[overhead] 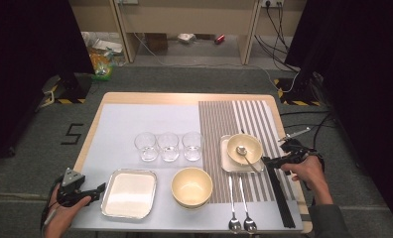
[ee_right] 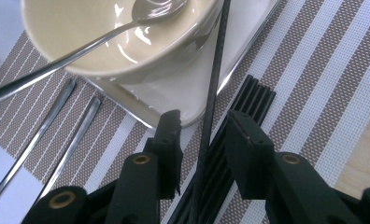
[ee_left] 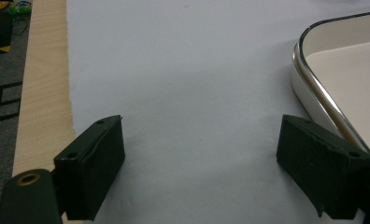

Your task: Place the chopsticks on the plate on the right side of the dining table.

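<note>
Hovering over the striped mat (ee_right: 314, 70), the right gripper (ee_right: 202, 140) has its jaws parted around one black chopstick (ee_right: 213, 102), not yet pinched, its tip leaning on the bowl (ee_right: 103, 42); the remaining chopsticks (ee_right: 248, 100) lie beneath. The left gripper (ee_left: 199, 154) rests wide open beside the tray (ee_left: 342, 60).

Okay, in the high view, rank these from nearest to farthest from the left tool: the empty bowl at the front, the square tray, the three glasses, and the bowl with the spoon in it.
Measured from the left tool:
1. Square tray, right beside it at the front left.
2. Empty bowl, front centre, just past the tray.
3. Three glasses, in a row farther back; the leftmost one is about as near as the empty bowl, so that's close.
4. Bowl with the spoon, on the striped mat at the right.
</note>
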Available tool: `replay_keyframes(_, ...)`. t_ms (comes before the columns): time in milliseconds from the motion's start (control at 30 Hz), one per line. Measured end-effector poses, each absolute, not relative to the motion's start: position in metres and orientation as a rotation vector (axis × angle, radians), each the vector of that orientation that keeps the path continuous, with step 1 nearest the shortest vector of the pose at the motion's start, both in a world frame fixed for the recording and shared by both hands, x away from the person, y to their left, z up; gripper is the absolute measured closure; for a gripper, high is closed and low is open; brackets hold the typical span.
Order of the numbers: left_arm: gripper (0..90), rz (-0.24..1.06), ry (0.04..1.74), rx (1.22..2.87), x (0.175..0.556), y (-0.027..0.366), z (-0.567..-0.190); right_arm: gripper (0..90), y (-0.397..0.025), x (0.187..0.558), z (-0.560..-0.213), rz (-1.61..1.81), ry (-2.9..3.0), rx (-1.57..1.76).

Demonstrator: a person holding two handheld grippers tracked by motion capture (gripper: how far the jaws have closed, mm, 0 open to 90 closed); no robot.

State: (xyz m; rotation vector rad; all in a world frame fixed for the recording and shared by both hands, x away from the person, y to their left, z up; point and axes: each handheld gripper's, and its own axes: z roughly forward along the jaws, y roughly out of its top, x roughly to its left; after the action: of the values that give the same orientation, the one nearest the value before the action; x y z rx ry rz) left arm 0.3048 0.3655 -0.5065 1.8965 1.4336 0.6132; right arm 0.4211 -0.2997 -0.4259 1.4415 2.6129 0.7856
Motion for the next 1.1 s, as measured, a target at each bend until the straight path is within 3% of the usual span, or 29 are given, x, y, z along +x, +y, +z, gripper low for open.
replay_keyframes(1100,14.5,0.604,1.431,1.897,0.305,0.366,-0.506,61.7,-0.313,0.382,-0.453,0.855,2.556,1.322)
